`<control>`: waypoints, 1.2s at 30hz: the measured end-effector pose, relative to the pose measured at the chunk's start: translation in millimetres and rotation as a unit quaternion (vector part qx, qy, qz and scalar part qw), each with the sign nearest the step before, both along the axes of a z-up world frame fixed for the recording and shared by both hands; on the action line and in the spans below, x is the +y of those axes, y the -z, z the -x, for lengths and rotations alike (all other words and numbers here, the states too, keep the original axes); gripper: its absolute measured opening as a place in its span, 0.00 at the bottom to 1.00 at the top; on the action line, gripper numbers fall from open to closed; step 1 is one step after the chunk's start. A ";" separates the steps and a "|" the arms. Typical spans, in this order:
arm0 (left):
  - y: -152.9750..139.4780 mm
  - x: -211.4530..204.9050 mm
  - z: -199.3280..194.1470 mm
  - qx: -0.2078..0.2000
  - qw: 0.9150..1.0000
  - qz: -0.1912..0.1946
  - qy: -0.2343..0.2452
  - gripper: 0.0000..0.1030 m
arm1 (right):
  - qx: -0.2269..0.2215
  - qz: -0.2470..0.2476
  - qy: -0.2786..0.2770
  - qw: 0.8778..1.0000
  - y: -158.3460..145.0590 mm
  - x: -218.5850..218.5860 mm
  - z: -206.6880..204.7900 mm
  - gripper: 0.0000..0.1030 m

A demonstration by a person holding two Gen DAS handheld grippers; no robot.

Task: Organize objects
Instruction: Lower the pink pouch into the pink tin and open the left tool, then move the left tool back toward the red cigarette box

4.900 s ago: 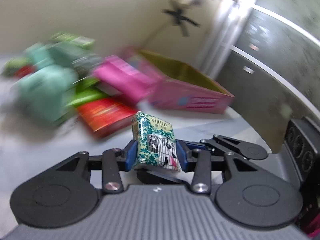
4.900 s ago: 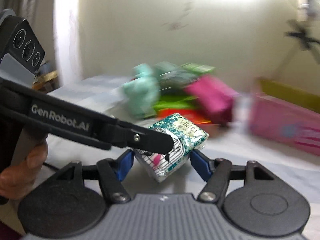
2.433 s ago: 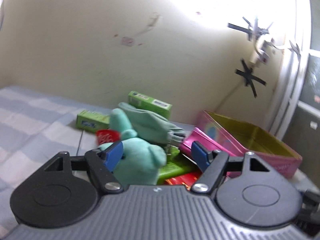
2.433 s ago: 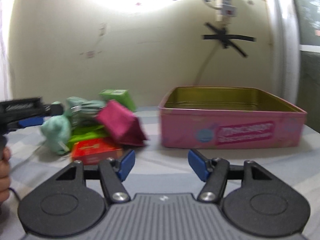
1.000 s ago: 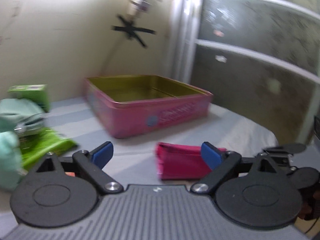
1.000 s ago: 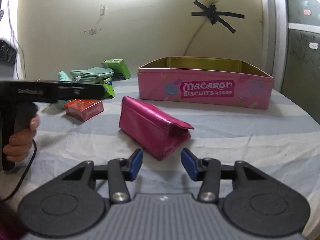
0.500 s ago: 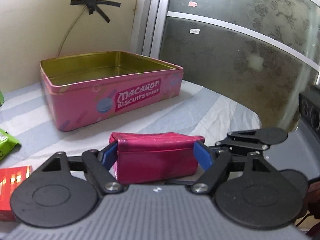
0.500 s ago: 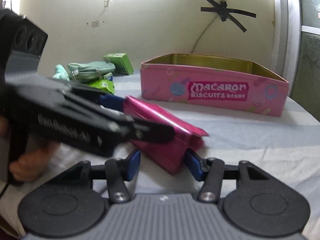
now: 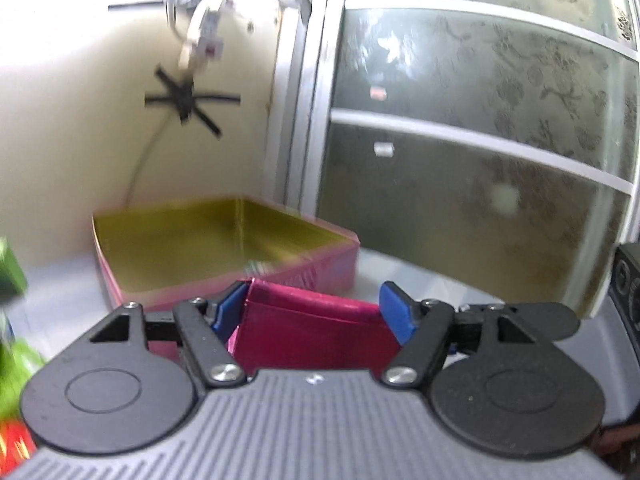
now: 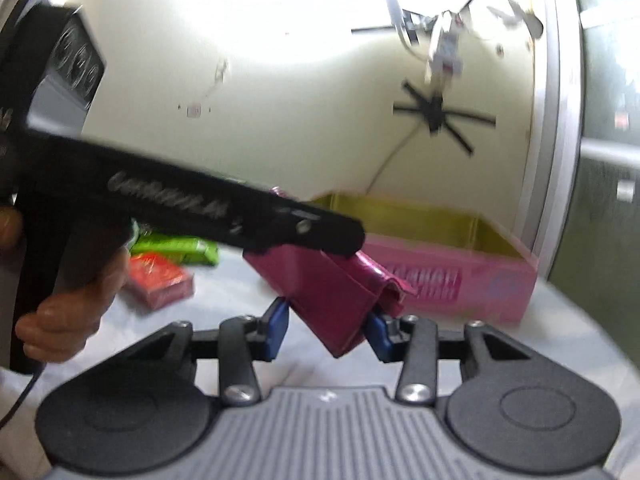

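Since a second ago, the magenta pouch (image 9: 312, 336) is no longer lying on the striped table (image 10: 224, 304); both grippers are lifting it before the pink tin (image 9: 224, 240). The left gripper (image 9: 314, 312) is closing across its long axis, pads touching its ends. The right gripper (image 10: 326, 328) is closing on its tilted lower end.

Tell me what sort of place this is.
Probably a room in a home, not a lab or shop. A cream painted wall has a socket held on with black tape, beside a patterned frosted-glass door; a biscuit tin sits on a striped cloth.
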State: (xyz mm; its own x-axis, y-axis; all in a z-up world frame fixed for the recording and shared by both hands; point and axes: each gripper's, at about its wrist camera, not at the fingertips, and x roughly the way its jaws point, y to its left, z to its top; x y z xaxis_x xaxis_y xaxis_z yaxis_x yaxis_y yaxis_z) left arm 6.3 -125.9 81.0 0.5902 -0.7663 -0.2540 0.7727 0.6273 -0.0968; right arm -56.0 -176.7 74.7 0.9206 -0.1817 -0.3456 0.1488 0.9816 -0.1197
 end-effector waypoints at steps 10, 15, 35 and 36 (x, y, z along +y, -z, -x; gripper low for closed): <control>-30.5 -60.1 -84.4 -0.014 0.998 0.001 -0.069 0.72 | -0.040 0.039 0.000 0.998 -22.1 -55.5 -73.6 0.38; -23.5 -92.3 -128.0 0.015 0.992 -0.033 -0.124 0.76 | -0.013 0.015 0.013 1.000 -12.8 -105.8 -121.8 0.40; -7.5 -14.5 -31.4 0.018 0.989 -0.023 -0.142 0.86 | -0.032 -0.129 0.076 0.988 18.5 -111.8 -37.4 0.75; -4.8 -8.9 -24.9 0.015 0.990 -0.027 -0.139 0.86 | -0.027 -0.133 0.073 0.988 20.8 -108.1 -33.3 0.76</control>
